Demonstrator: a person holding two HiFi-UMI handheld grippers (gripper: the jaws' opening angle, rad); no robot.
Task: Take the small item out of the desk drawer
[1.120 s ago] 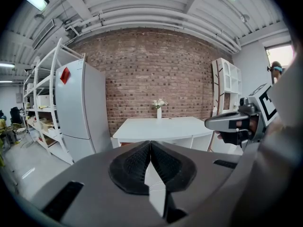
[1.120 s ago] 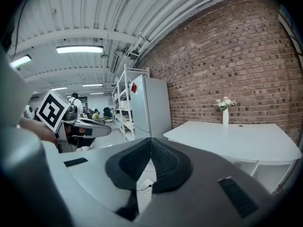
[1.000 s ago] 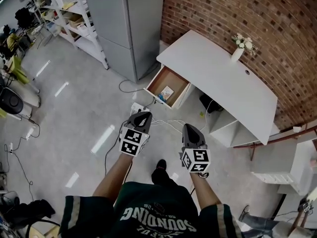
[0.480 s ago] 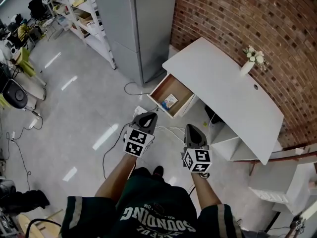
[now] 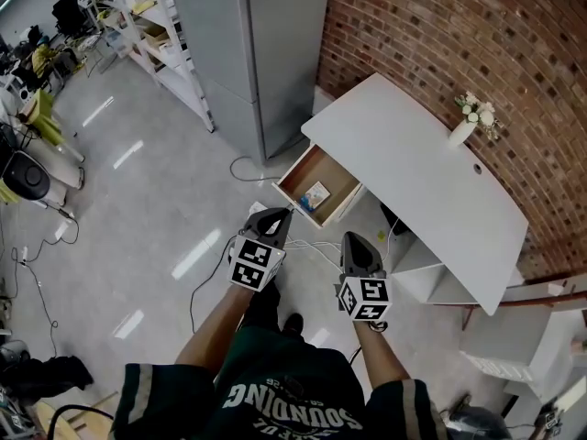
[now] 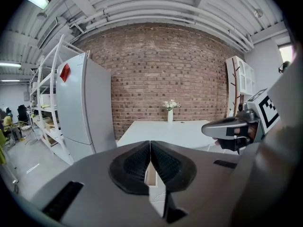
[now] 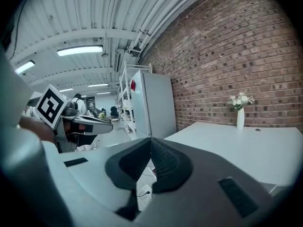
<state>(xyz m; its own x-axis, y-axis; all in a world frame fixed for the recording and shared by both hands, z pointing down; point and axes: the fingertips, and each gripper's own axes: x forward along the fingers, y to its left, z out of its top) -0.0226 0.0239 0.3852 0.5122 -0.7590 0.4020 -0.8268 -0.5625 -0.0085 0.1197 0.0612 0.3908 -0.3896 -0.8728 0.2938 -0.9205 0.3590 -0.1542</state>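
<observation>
The white desk (image 5: 417, 181) stands against the brick wall with its wooden drawer (image 5: 335, 172) pulled open toward me. A small white-and-blue item (image 5: 315, 194) lies flat inside it. My left gripper (image 5: 274, 216) is shut and empty, held just short of the drawer's front. My right gripper (image 5: 356, 239) is also shut and empty, lower and to the right. In the left gripper view the shut pads (image 6: 150, 145) point at the desk (image 6: 175, 130), with the right gripper (image 6: 229, 126) alongside. The right gripper view shows shut pads (image 7: 150, 143) and the left gripper (image 7: 90, 123).
A grey refrigerator (image 5: 252, 53) stands left of the desk, with white shelving (image 5: 156, 35) beyond it. A vase of flowers (image 5: 463, 128) sits on the desktop. White cables (image 5: 312, 242) trail across the floor under the grippers. An open shelf unit (image 5: 417, 269) sits below the desk.
The desk and open drawer have drawn closer as I walk toward them. Both grippers moved forward together and stayed shut.
</observation>
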